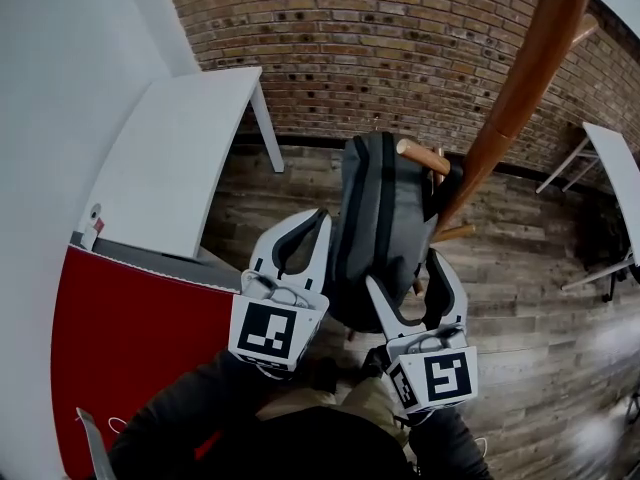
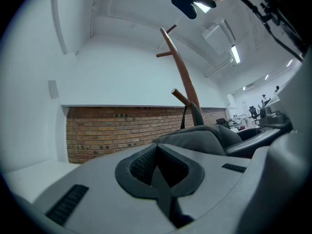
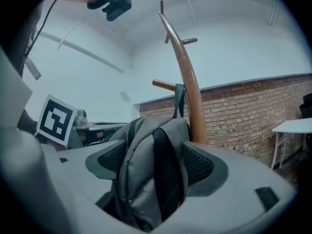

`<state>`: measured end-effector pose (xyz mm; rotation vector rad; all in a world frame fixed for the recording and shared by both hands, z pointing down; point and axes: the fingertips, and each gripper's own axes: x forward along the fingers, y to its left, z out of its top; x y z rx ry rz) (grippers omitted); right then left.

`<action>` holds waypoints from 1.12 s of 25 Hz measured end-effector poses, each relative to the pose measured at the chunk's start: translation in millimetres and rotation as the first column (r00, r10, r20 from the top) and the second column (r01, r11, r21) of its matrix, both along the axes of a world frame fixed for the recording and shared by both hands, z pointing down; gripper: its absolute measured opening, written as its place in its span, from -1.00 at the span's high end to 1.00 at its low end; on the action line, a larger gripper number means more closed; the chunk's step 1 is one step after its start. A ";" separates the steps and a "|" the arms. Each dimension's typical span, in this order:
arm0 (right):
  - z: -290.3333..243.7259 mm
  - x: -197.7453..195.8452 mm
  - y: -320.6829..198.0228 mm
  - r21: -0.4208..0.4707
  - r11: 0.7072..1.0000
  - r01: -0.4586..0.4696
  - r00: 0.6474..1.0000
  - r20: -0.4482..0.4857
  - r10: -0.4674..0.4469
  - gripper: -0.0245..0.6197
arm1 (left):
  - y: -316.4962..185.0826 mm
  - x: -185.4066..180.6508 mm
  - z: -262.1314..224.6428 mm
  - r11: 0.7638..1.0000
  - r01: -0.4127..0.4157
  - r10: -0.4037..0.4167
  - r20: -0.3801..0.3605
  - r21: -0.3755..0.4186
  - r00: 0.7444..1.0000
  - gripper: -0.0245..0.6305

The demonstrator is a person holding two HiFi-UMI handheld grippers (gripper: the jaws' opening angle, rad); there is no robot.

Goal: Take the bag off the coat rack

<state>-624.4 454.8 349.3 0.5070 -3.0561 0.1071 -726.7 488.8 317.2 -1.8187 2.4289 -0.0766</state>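
A grey backpack [image 1: 385, 218] hangs by its top loop [image 3: 178, 97] on a peg [image 1: 424, 156] of the curved wooden coat rack [image 1: 520, 78]. My right gripper [image 1: 406, 276] stands open and level with the bag's lower part [image 3: 146, 174] between its jaws; the fabric fills the gap. The left gripper [image 1: 305, 233] is shut and empty, its tip just beside the bag's left flank. In the left gripper view the closed pads [image 2: 146, 162] meet, with the bag [image 2: 204, 136] just beyond them and the rack [image 2: 183, 77] rising behind.
A white table [image 1: 180, 158] stands at the left above a red panel [image 1: 130, 348]. A brick wall [image 1: 380, 48] runs behind the rack. Another white table [image 1: 615, 168] is at the right edge. The floor [image 1: 540, 338] is wood planks.
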 end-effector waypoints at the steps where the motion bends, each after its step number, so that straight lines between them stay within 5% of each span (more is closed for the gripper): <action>1: 1.8 -0.2 -1.5 0.007 1.000 -0.009 1.000 -0.011 0.009 -0.23 | 0.7 -1.8 1.5 1.000 0.000 0.000 0.006 -0.008 1.000 0.90; 11: 1.6 7.1 -15.5 0.054 0.991 -0.120 0.992 -0.027 0.122 0.57 | 3.8 -14.3 0.6 1.000 0.023 -0.023 -0.006 -0.003 1.000 0.90; 28: -56.3 5.9 -8.3 0.116 0.983 -0.141 0.986 0.108 0.129 0.64 | 11.6 -16.6 -15.3 0.999 0.028 -0.028 0.005 0.032 1.000 0.90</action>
